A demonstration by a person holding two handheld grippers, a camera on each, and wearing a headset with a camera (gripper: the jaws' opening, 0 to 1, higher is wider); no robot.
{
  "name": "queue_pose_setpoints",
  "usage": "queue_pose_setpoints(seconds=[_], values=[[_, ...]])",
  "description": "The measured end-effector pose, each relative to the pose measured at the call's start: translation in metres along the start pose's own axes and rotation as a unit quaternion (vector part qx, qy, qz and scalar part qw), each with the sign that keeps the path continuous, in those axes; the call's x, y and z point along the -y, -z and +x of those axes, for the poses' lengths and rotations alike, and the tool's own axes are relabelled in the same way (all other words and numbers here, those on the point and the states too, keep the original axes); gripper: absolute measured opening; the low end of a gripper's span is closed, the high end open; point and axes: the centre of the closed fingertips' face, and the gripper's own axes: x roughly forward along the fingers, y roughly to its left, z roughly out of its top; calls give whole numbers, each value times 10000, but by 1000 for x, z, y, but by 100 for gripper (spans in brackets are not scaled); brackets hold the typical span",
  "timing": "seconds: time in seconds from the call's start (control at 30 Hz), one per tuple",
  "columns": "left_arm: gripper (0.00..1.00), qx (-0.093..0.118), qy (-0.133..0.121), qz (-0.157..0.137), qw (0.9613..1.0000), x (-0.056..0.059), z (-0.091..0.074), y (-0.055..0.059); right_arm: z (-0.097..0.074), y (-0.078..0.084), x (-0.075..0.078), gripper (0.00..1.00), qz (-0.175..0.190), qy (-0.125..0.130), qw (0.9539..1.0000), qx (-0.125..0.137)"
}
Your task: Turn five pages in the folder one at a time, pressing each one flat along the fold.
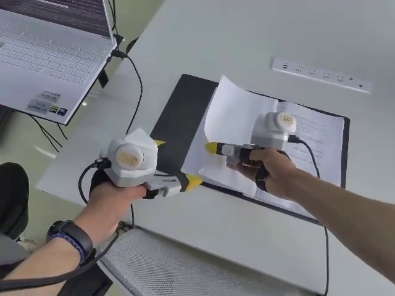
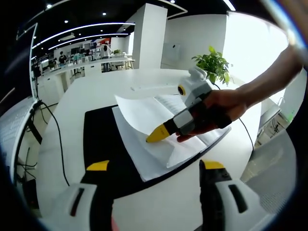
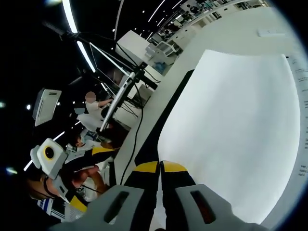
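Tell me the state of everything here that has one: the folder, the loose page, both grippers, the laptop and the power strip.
black folder: open, flat on the white table.
white page: lifted and curved, mid-turn.
right gripper: shut on the white page, at its edge.
left gripper: open, holding nothing, near the folder's front edge.
silver laptop: lid open, screen on, cable plugged in.
white power strip: lying flat, sockets look unused.
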Motion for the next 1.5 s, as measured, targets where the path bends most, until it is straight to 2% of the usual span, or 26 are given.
queue_pose_setpoints(seconds=[0.13, 0.4, 0.67, 0.73, 0.9, 1.1, 1.2, 1.37, 1.5], values=[[73, -58, -9, 1, 10000, 1, 1, 4, 8, 5, 16, 0, 208, 172, 9996, -32], [73, -78, 11, -27, 10000, 5, 2, 6, 14, 5, 27, 2, 588, 244, 9979, 72], [73, -84, 13, 0, 10000, 4, 5, 3, 13, 7, 22, 6, 532, 233, 9983, 79], [73, -112, -9, 34, 9999, 3, 7, 3, 11, 9, 17, 8, 505, 217, 9985, 72], [71, -115, 43, 66, 9999, 6, 10, -3, 8, 5, 10, 15, 392, 72, 9992, 102], [68, -113, 87, 42, 9999, 8, 14, -7, -5, -15, 7, 23, 267, -147, 9989, 358], [66, -103, 116, 95, 9998, 12, 14, -13, -15, -23, -1, 26, 19, -206, 9990, 408], [63, -82, 138, 132, 9998, 12, 19, -20, -36, -31, 0, 29, -238, -179, 9980, 553], [61, -162, 186, 202, 9995, 14, 25, -21, -51, -29, 3, 30, -420, -96, 9977, 529]])
